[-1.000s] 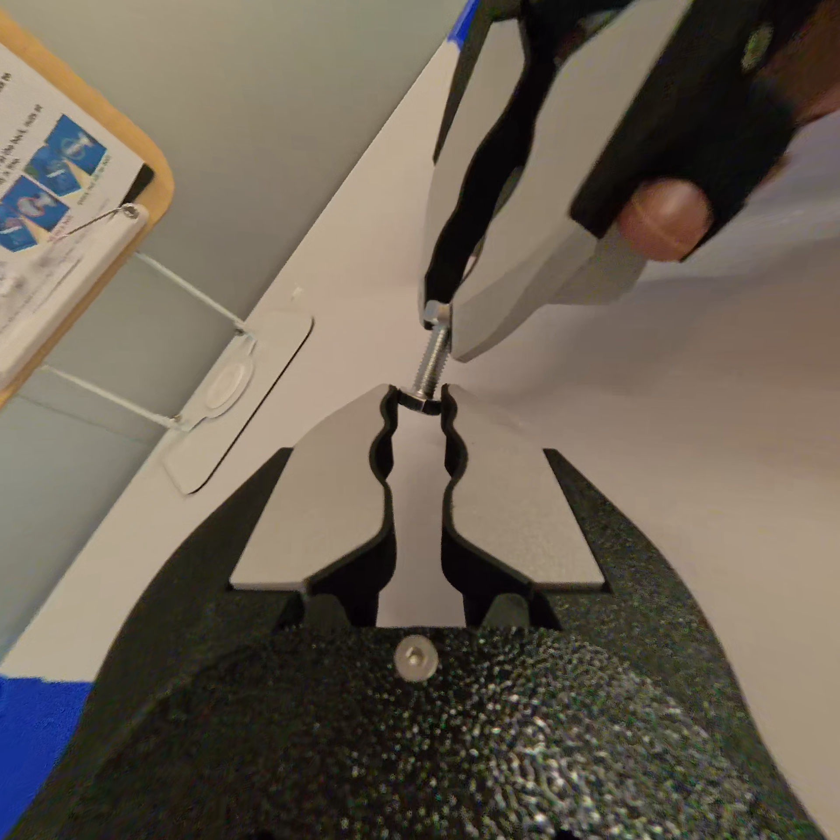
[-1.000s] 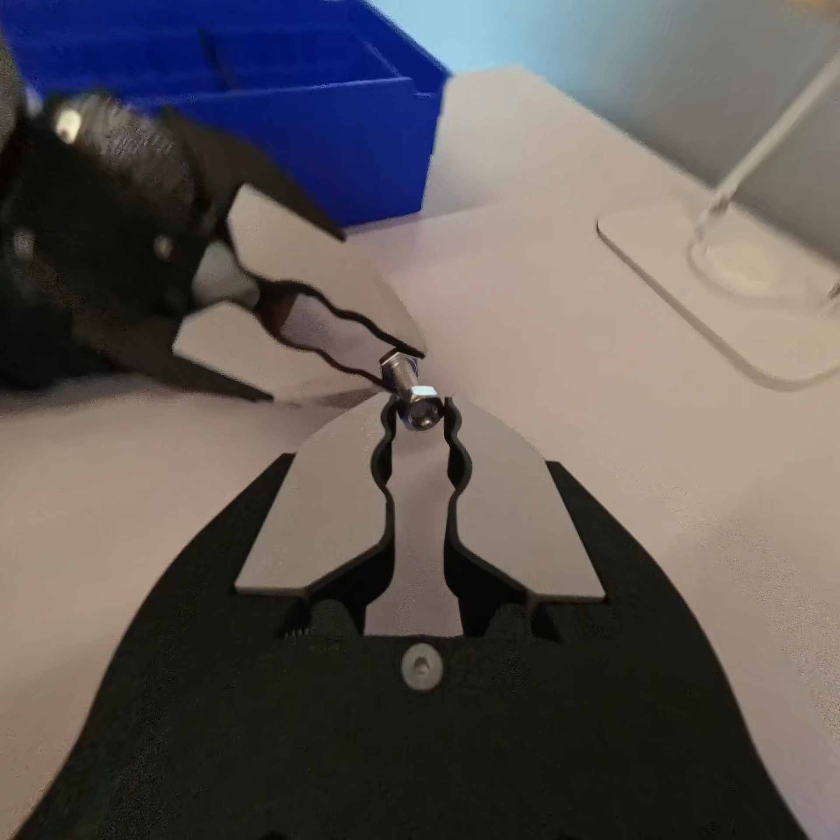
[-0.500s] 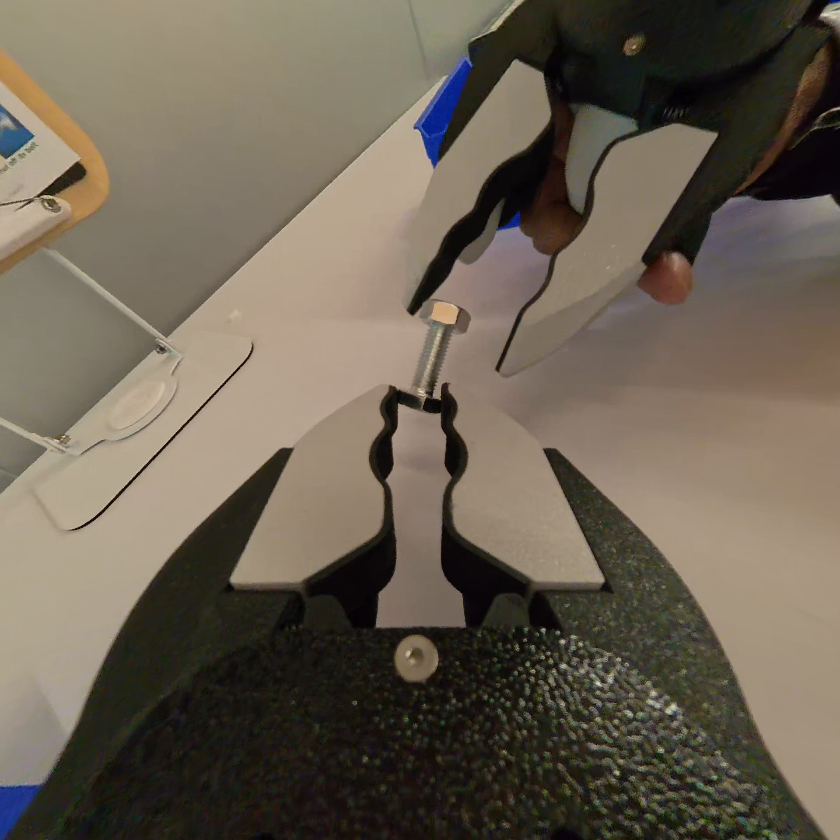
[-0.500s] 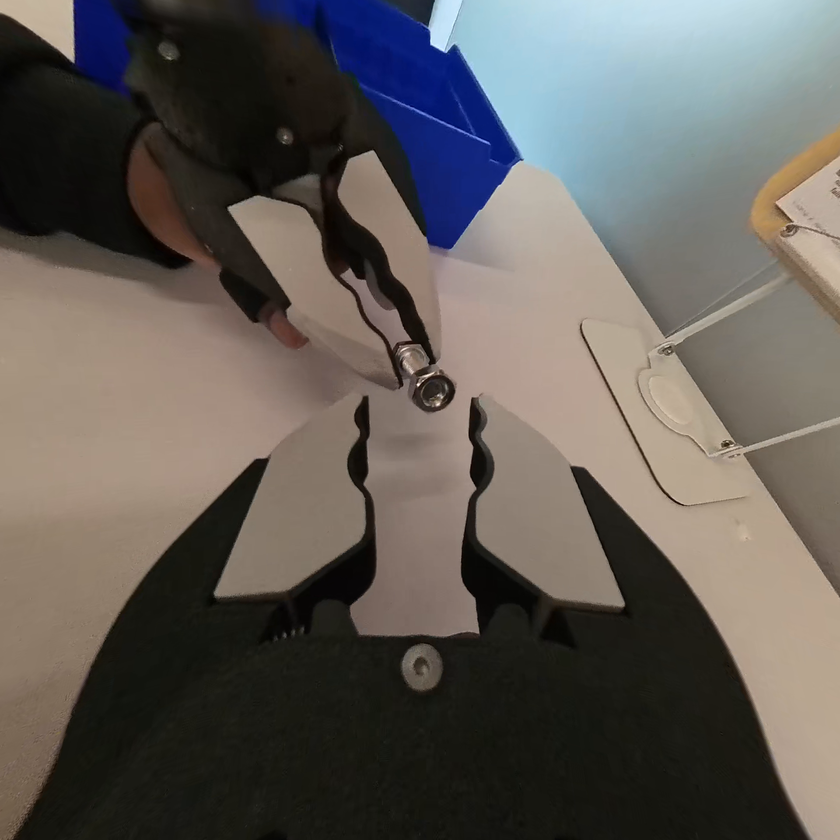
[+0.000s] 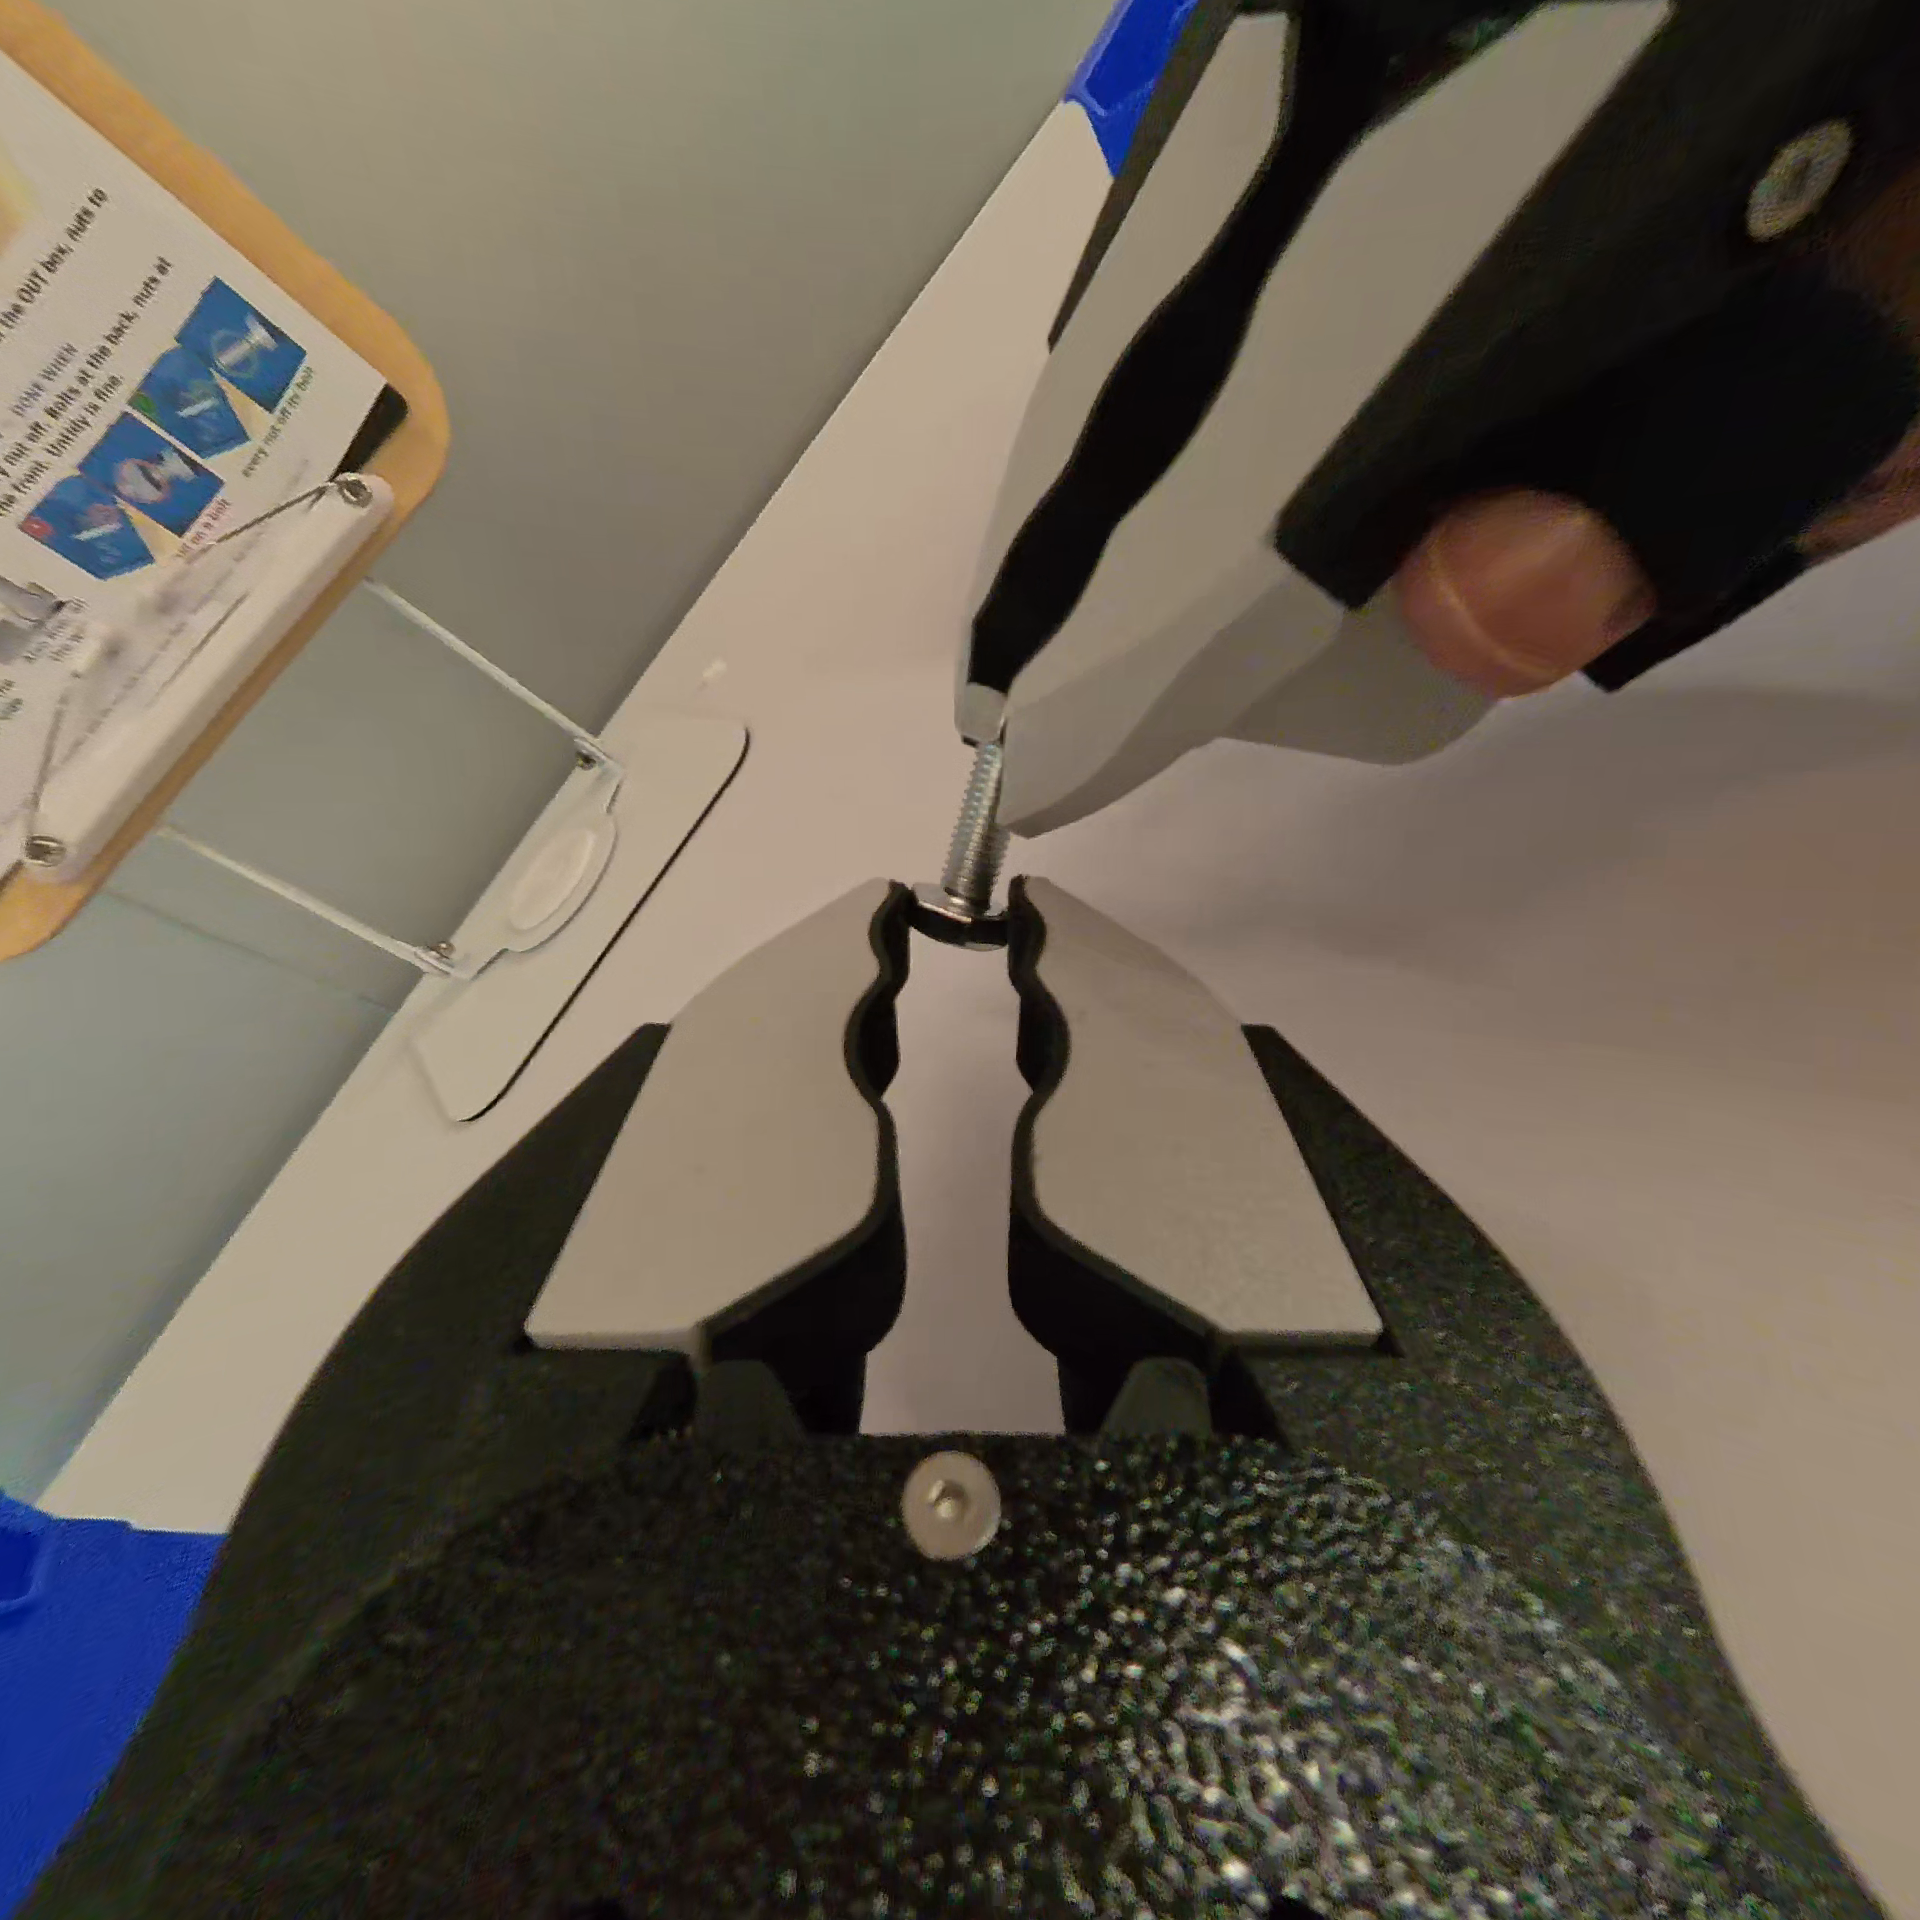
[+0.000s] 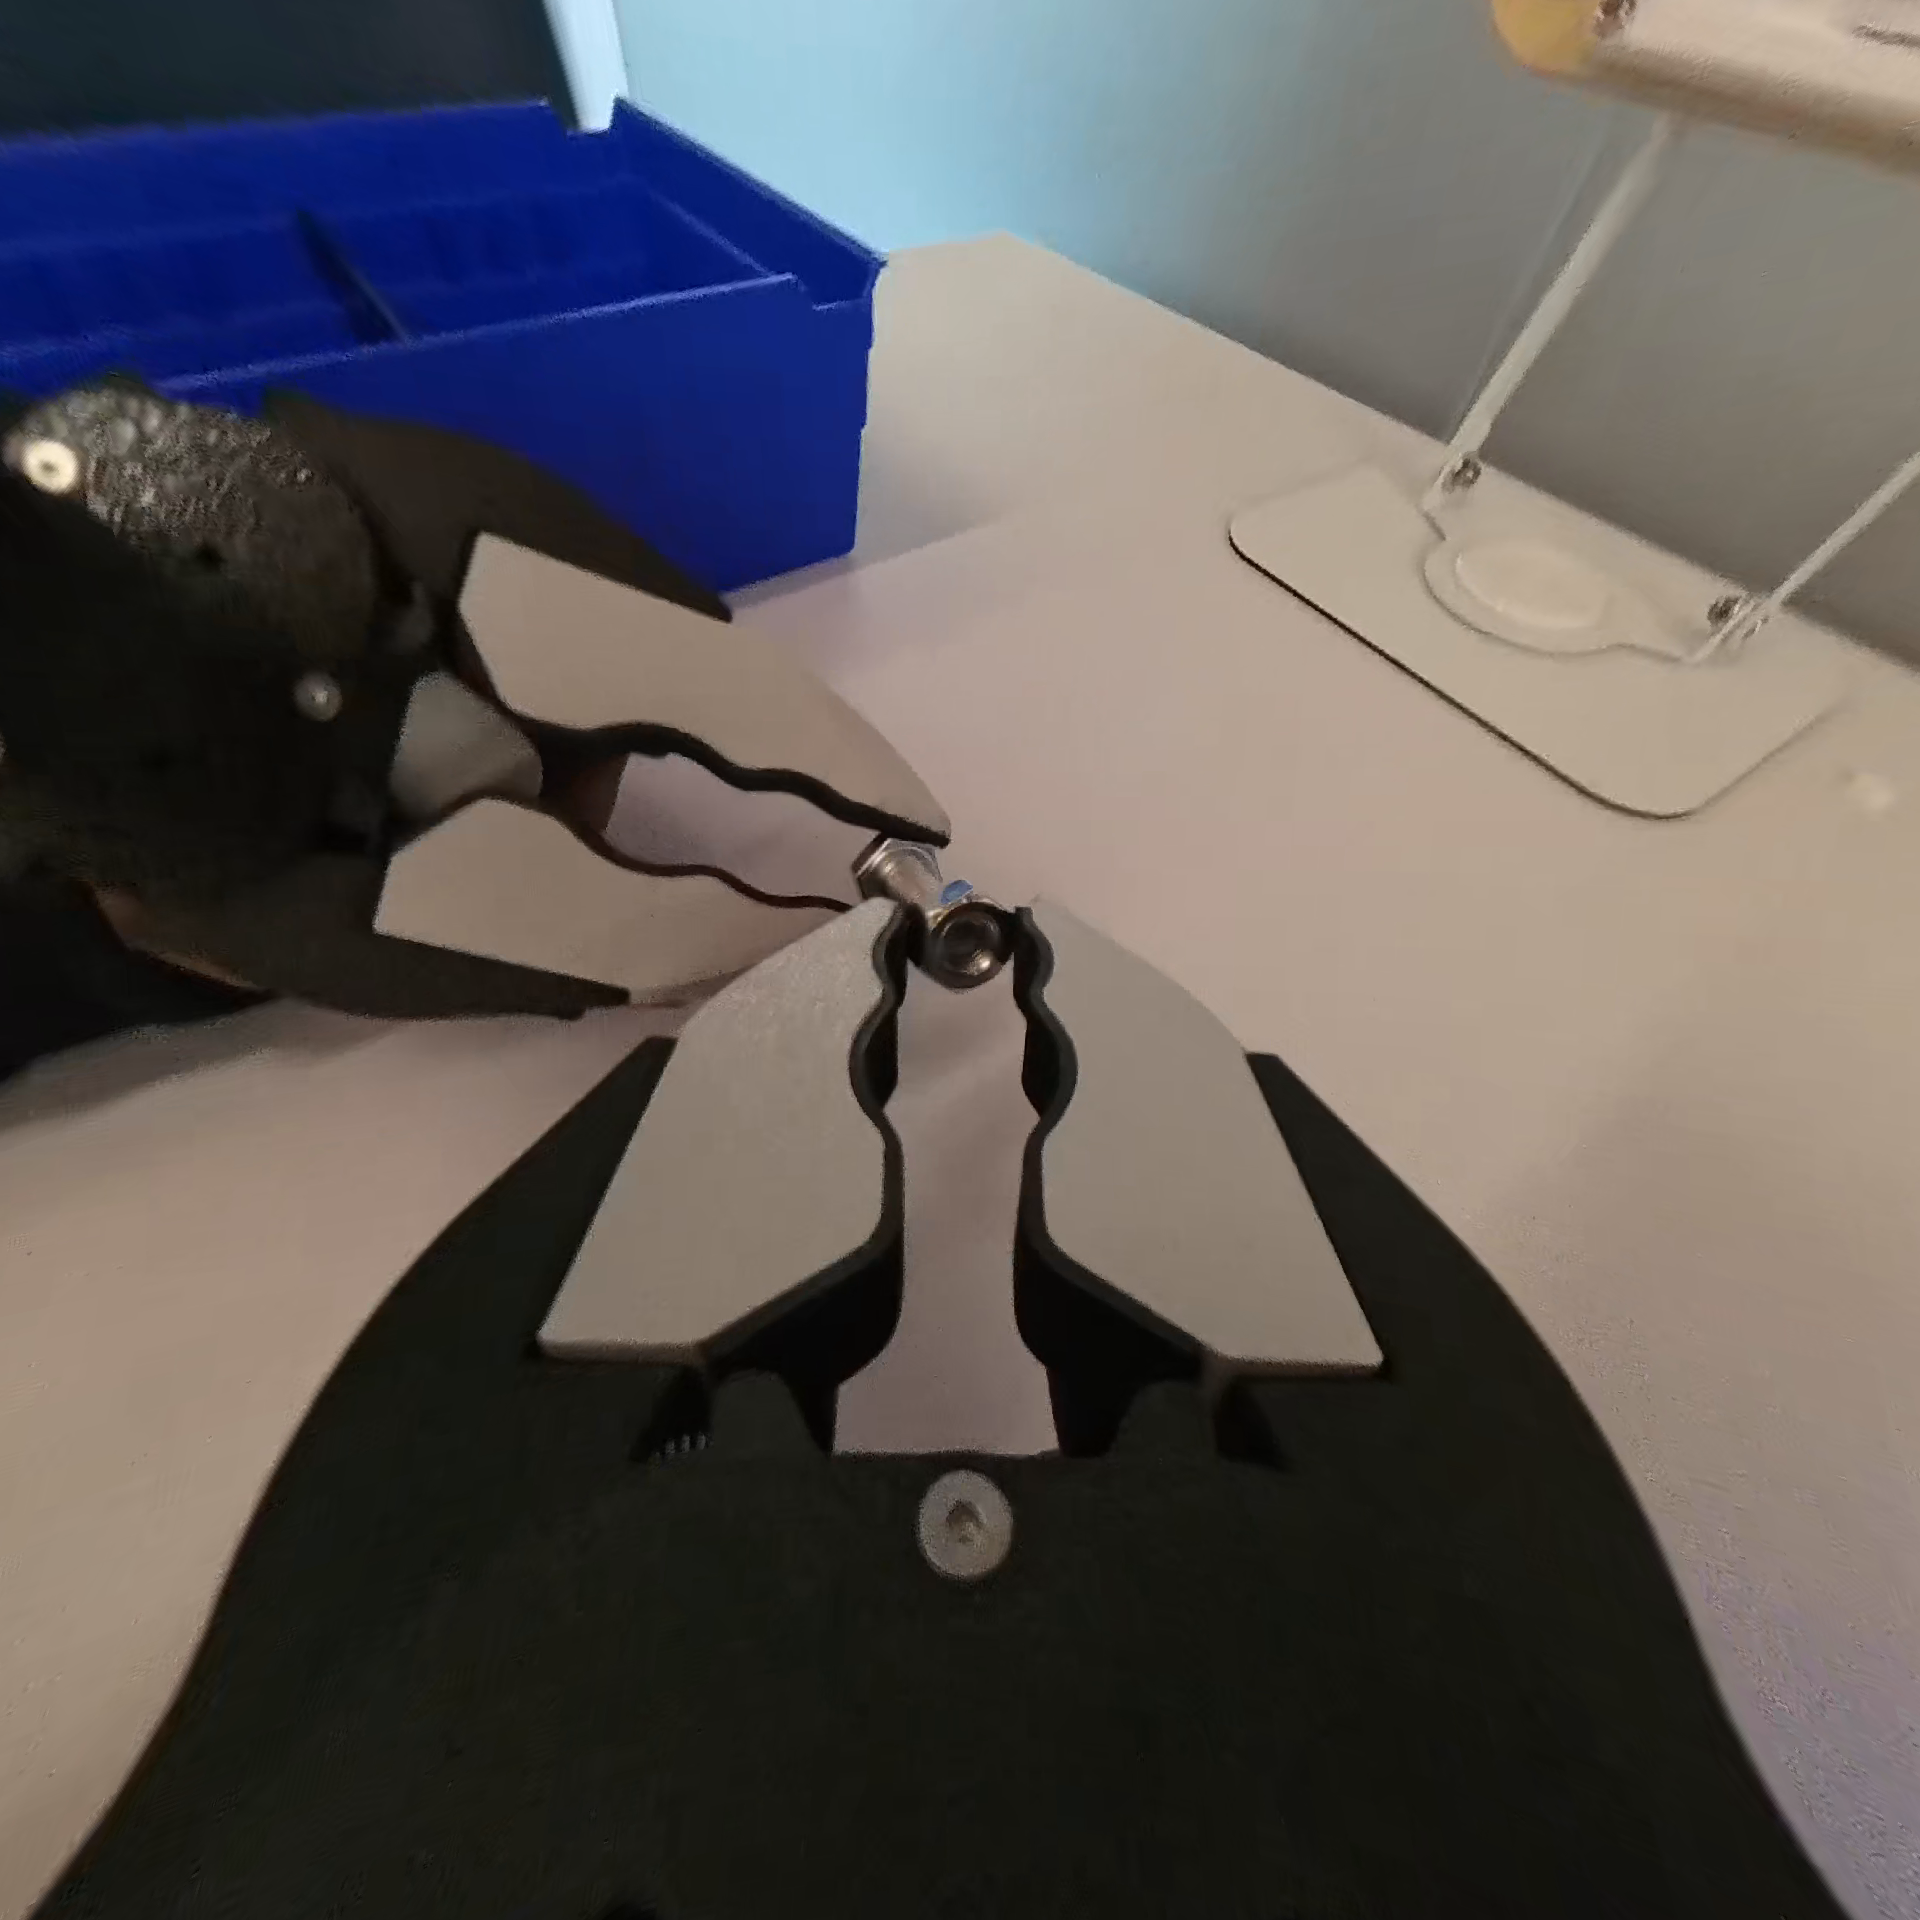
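Narrowly set, the left gripper (image 5: 958, 914) clamped a silver nut (image 5: 956, 921) between its tips, a threaded bolt (image 5: 975, 800) rising straight ahead from it. At the bolt's far end the right gripper (image 5: 992, 717) pinched the hex head. A stand (image 5: 561, 883) stood well to the left on the white table (image 5: 1507, 987).

From the right wrist, that gripper's own tips (image 6: 961, 940) pressed on the bolt's head, which faced the camera. Just beyond, to the left, the other gripper's tips held the nut (image 6: 891, 860). A blue bin (image 6: 582, 343) sat farther off left.
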The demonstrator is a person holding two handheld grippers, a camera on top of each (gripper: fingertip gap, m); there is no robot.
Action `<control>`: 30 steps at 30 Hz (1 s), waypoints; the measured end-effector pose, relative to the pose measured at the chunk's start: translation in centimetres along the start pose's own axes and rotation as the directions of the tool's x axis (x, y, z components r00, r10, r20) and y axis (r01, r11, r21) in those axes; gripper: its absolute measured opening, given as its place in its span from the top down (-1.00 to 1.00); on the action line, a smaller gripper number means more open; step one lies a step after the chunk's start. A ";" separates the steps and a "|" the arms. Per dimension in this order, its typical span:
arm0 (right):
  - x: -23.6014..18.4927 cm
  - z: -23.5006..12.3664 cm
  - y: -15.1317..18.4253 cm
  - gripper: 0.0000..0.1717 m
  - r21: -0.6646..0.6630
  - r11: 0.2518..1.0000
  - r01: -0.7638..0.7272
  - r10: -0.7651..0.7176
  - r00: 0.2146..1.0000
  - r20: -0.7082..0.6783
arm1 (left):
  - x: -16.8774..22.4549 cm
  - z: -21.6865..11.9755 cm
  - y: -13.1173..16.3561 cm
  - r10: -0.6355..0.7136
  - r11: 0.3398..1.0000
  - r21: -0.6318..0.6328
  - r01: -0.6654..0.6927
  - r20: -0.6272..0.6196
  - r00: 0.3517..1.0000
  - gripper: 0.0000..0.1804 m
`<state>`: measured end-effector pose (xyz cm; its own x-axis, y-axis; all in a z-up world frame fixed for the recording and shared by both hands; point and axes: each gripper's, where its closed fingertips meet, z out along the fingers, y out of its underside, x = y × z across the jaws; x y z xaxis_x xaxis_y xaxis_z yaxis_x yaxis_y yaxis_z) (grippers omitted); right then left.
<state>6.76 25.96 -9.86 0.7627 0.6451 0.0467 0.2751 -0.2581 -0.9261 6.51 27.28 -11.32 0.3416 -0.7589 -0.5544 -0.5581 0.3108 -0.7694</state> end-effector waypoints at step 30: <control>-1.8 -1.6 2.0 0.79 0.027 0.836 0.547 -0.539 0.813 0.218 | 2.9 -1.0 0.0 -0.003 0.999 0.036 0.014 -0.285 0.959 0.81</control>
<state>6.90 23.14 -11.14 0.3444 0.8207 0.4558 0.6315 0.1568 -0.7593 6.75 24.57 -12.64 0.1139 -0.8912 -0.4391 -0.5256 0.3210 -0.7878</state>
